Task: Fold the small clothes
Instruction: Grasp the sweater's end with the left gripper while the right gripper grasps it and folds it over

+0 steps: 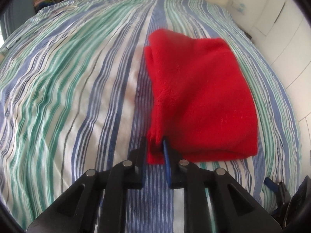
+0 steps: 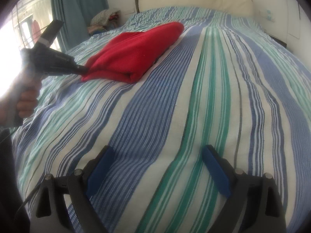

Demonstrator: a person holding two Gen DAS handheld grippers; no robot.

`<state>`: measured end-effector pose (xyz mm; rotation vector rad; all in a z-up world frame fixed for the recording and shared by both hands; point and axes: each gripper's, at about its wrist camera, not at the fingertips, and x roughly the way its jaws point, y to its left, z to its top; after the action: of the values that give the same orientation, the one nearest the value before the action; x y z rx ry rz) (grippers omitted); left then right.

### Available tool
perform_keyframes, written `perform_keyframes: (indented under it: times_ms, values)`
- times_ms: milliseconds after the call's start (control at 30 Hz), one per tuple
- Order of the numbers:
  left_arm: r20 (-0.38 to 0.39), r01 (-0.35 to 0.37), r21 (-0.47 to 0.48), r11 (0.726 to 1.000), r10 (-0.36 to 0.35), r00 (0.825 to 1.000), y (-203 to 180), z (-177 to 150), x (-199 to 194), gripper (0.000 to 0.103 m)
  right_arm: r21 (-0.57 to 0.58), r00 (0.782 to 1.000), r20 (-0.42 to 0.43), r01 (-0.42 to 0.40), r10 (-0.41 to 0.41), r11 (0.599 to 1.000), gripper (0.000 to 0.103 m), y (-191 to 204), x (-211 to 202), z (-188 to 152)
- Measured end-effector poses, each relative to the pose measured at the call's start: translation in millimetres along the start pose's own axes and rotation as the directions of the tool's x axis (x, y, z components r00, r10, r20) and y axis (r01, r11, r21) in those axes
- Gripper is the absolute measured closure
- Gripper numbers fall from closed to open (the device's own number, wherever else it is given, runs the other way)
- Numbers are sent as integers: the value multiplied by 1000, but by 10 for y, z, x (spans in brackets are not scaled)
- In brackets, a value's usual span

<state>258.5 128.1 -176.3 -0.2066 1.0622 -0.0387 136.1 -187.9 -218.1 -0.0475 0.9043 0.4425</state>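
Two tongs differ: our left gripper [image 1: 156, 147] pinches the red garment [image 1: 200, 97] at its near corner, our right gripper [image 2: 155, 167] hangs spread and empty over the striped bedspread [image 2: 213, 77]. We should keep that pinch firm and draw the corner low and slowly, so the folded layers stay stacked.

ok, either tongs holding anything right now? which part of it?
Left tongs pinch the near corner of the folded red garment on the bed. Right tongs are open over the striped bedspread, holding nothing.

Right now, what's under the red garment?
The folded red garment lies on the striped bedspread, which shows on every side of it. The left hand-held gripper pinches its near corner. Whatever is directly beneath or inside the folds is covered.
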Motion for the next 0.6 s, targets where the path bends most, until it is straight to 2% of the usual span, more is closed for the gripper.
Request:
perform_keyframes:
  times_ms: [33, 100, 167, 267, 333, 367, 433, 500, 600]
  values:
    - [5, -6, 11, 1000, 6, 1000, 12, 0, -54, 45, 1, 1000, -1, -1, 1, 1000, 11, 0, -8, -4]
    - [52, 1, 25, 1000, -2, 999, 64, 10, -231, 25, 4, 1000, -4, -6, 6, 1000, 11, -9, -14, 1]
    - [78, 51, 29, 998, -53, 996, 132, 75, -399, 20, 5, 1000, -18, -10, 11, 1000, 9, -12, -18, 26]
    - [103, 152, 8, 988, -152, 983, 207, 277, -563, 8, 0, 997, -79, -19, 19, 1000, 9, 12, -55, 124]
    - [124, 191, -4, 982, -189, 974, 203, 441, -561, 4, 30, 992, -102, -76, 79, 997, 9, -19, -128, 286]
    - [117, 201, -2, 980, -199, 973, 162, 539, -502, 4, 52, 989, -87, -116, 120, 992, 9, -54, -171, 406]
    - [80, 194, 26, 981, -195, 978, 34, 710, -287, 4, 82, 988, -41, -144, 147, 986, 9, -129, -220, 717]
    - [50, 142, 59, 988, -145, 988, -59, 836, -65, 4, 131, 985, -9, -169, 171, 977, 9, -264, -142, 1111]
    - [5, 62, 55, 997, -62, 998, -43, 945, 247, 4, 262, 977, 12, -210, 215, 942, 9, -532, 192, 1663]
